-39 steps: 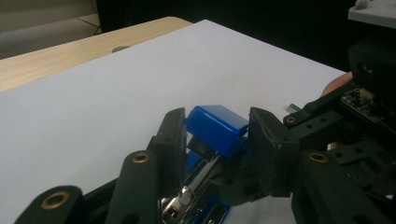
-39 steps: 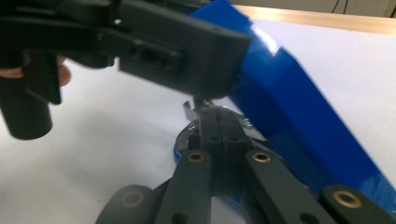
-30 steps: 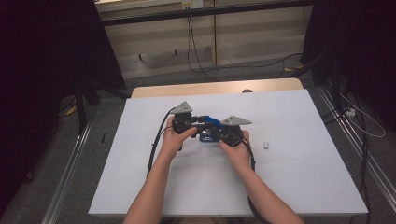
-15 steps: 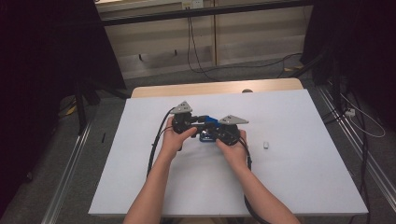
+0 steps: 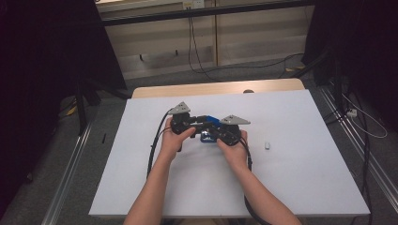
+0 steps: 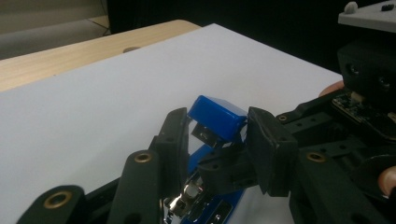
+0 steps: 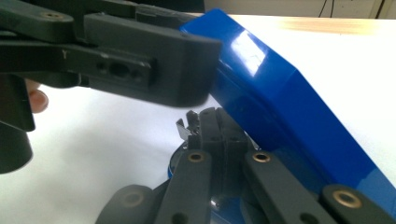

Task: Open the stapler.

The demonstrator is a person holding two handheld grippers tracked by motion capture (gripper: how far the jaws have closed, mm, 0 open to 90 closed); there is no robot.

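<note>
A: Where's the blue stapler [image 5: 207, 129] sitting?

B: Mid-counter [image 5: 300, 187], on the white sheet, right between the two hands. Its blue top cover [image 6: 218, 115] is tilted up off the metal base, hinged open, so the long axis of the cover slopes upward away from the right gripper's camera.

A: And who has hold of it?

B: The left gripper [image 6: 219, 135] has its jaws on either side of the raised cover near its free end, clamped on the flanks as far as I can judge; one pad looks flush with the plastic. The right gripper [image 7: 219, 126] has its jaws pressed together, low down at the base, under the lifted cover. What exactly they pinch I can't make out; there's a small metal piece just at their tips.

A: So what does the next move hinge on?

B: The cover rises above and beyond the right jaws, while the left jaws hold it from the sides. I'd guess the left hand [image 5: 174, 139] controls the swing of the cover, and the right hand [image 5: 233, 149] keeps the base down.

A: Anything else nearby?

B: A small white piece [image 5: 267, 146] lies to the right of the hands, apart from them.
</note>
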